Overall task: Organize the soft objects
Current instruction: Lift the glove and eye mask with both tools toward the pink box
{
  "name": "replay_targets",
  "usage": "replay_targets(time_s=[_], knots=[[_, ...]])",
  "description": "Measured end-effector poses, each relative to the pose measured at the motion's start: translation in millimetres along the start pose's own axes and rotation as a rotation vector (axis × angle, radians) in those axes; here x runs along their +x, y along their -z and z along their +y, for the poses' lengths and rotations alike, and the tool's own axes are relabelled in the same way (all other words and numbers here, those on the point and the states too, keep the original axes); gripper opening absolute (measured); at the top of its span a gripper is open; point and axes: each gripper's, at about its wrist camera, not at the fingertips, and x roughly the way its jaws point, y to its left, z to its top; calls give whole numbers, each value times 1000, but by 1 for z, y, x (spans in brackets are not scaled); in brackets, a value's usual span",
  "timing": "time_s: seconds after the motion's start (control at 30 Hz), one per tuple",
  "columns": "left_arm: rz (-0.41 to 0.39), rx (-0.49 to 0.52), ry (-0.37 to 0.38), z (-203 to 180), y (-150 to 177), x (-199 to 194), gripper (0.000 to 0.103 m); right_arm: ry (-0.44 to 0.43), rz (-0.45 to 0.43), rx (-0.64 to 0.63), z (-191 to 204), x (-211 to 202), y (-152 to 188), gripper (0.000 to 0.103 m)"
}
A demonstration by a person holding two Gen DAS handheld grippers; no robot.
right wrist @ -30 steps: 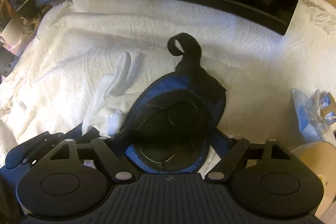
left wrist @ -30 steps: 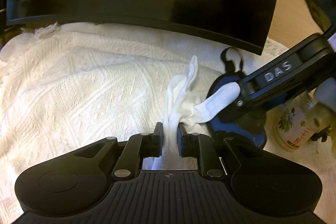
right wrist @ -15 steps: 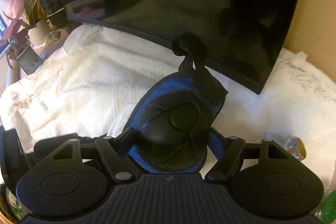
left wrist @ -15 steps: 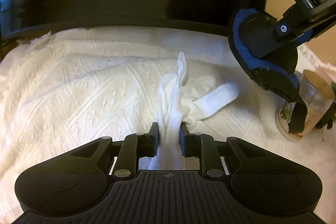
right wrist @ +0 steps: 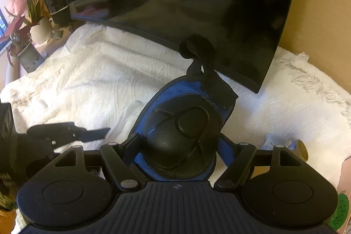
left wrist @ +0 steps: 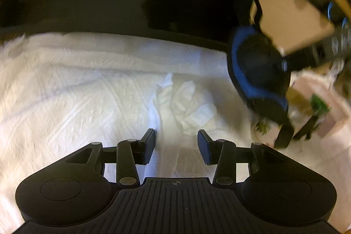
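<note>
Left view: left gripper (left wrist: 176,147) jaws just opening, white sock (left wrist: 175,106) lying loose between them at frame center on the blanket (left wrist: 65,84); right view: right gripper (right wrist: 177,147) is clamping the blue-black knee pad (right wrist: 182,135), lower center.

Both my wrist cameras look steeply down, close over the white bedspread (left wrist: 76,84) toward the dark monitor (right wrist: 197,3), sharing the blue knee pad (right wrist: 182,131)
</note>
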Motion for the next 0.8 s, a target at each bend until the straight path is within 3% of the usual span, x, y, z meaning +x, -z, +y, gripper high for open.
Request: replay_targets(time_s=[0.07,0.13,0.17,0.27,0.4,0.43,0.5,0.53,0.67,0.8], knots=[[16,93,-38,-16,0,10,46,-3,-5,-1,-4,-5,0,74],[30,180,-130,-29,3,20,47,-6,-7,-5,-3,-6,-2,74],[37,210,-182,-32,4,25,52,-5,-7,-9,-2,-6,-2,74],[46,156,-198,-26,0,31,60,-13,-7,-12,-2,-7,0,74],[48,76,-164,-17,0,32,59,-26,4,2,-9,-5,6,74],[41,80,-160,-16,2,30,55,-31,12,7,-11,-4,8,74],[25,85,-111,-16,7,23,22,-51,26,18,-13,-5,11,74],[23,73,-98,-17,8,20,17,-67,31,20,-14,-7,12,74],[-29,81,-121,-28,-1,-3,16,-123,44,22,-15,-22,11,74],[-98,48,-120,-45,-32,-36,16,-156,-4,-7,-24,-59,7,74]])
